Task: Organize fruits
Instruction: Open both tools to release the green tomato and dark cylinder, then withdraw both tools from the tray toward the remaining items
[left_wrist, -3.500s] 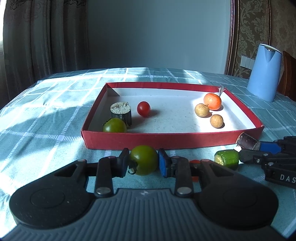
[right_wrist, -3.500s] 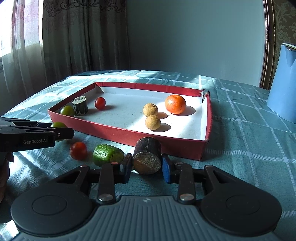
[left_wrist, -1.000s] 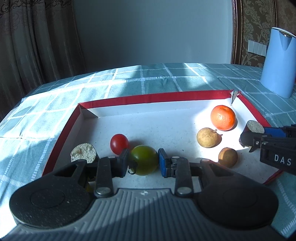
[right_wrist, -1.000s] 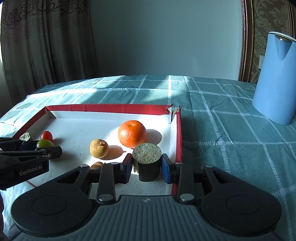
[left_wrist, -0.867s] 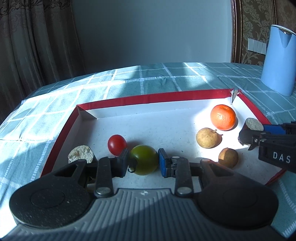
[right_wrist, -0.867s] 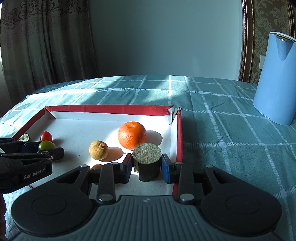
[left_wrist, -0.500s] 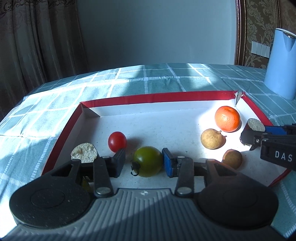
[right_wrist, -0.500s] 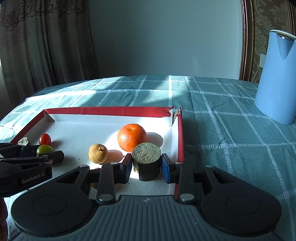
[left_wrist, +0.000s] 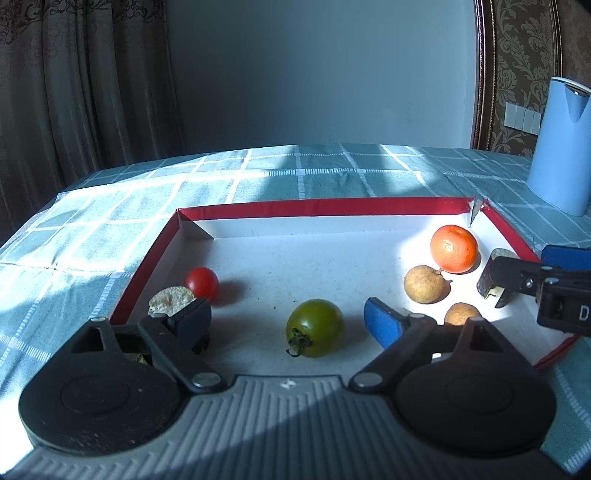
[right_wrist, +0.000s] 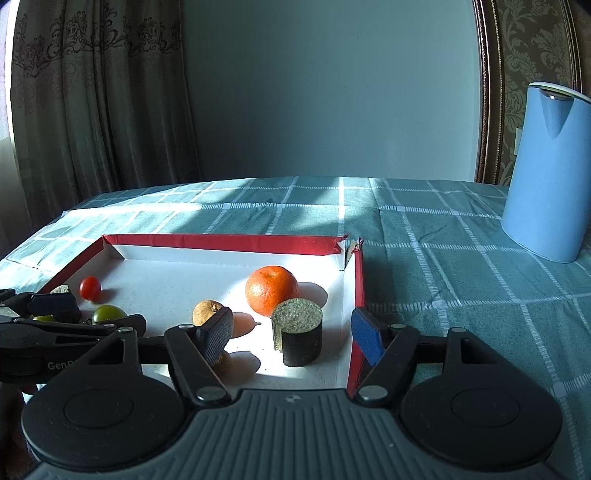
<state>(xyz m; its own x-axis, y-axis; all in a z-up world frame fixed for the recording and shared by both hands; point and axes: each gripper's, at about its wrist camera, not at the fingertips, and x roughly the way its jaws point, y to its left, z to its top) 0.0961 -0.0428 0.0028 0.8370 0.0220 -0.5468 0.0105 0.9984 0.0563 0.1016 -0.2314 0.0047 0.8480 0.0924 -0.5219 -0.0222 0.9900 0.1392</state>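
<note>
A green tomato (left_wrist: 314, 328) lies on the white floor of the red-rimmed tray (left_wrist: 317, 206), between the jaws of my left gripper (left_wrist: 286, 319). The jaws are opening and the pads stand clear of it. A dark cut cylinder with a pale top (right_wrist: 299, 332) stands upright in the tray's right near corner. My right gripper (right_wrist: 293, 332) straddles it with jaws opening, neither pad touching. In the right wrist view the left gripper (right_wrist: 88, 316) sits at the far left around the green tomato (right_wrist: 108, 314).
The tray also holds an orange (right_wrist: 271, 290), two brown round fruits (left_wrist: 424, 284) (left_wrist: 461, 314), a red cherry tomato (left_wrist: 201, 282) and a second cut cylinder (left_wrist: 171, 301) behind my left finger. A blue kettle (right_wrist: 546, 177) stands on the checked cloth at the right.
Both grippers carried their fruit from the table in front into the tray. Both then opened, letting go of the green tomato and the dark cylinder, which now rest on the tray floor.
</note>
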